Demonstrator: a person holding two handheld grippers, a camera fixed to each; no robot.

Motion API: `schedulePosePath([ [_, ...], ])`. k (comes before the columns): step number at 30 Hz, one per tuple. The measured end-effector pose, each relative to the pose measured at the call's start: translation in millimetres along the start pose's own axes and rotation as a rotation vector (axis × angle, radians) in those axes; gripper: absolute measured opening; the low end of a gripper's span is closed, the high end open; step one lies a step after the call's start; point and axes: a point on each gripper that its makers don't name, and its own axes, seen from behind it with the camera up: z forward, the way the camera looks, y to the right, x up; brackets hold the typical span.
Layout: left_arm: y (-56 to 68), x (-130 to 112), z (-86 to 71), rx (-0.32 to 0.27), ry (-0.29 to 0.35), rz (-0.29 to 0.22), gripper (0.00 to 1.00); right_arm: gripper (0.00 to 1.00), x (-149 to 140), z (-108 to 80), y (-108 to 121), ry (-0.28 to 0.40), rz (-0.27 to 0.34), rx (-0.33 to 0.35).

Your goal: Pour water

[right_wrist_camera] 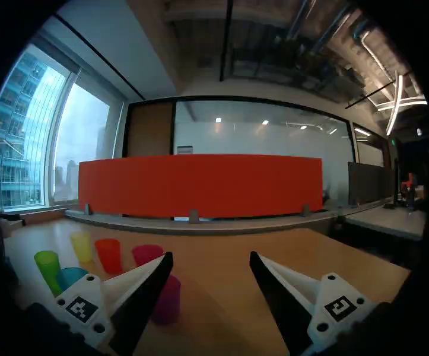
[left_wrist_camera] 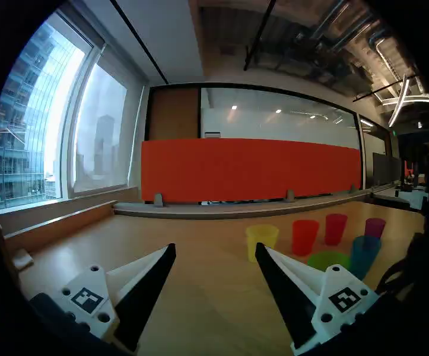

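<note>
Two hand-held grippers hang over a long wooden table in a glass-walled office, each with its jaws spread wide and nothing between them. In the left gripper view, the left gripper points down the tabletop toward an orange partition along the far edge, with tall windows to the left. Six coloured plastic cups stand grouped on the table ahead and to the right of that gripper. A yellow cup is just beyond its right finger, followed by an orange cup, a red cup and a purple cup in a loose row running right. A green cup and a teal cup stand nearer, the green one partly hidden behind the finger. In the right gripper view, the right gripper faces the same partition. Here the cups lie to its left, the purple one nearest and partly covered by the left finger, the rest farther left. All the cups stand upright, and whether any holds water cannot be told. Neither gripper touches a cup.
</note>
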Motion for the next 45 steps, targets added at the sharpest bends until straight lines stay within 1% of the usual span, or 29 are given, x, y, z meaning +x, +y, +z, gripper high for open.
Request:
schedulePosePath([
  [8, 0.0, -0.2, -0.6, 0.0, 0.0, 0.0, 1.0, 1.0, -10.1, -0.5, 2.8, -0.013, 0.009, 0.0],
  [17, -0.6, -0.7, -1.1, 0.0, 0.0, 0.0, 1.0, 1.0, -14.2, 1.0, 0.8, -0.019, -0.012, 0.003],
  [23, -0.4, -0.7, -0.8, 0.0, 0.0, 0.0, 1.0, 1.0, -17.5, 1.7, 2.2, -0.024, -0.011, 0.0],
  [45, 0.4, -0.4, -0.3, 0.0, 0.0, 0.0, 1.0, 1.0, -18.2, 5.3, 4.5, -0.029, -0.007, -0.003],
])
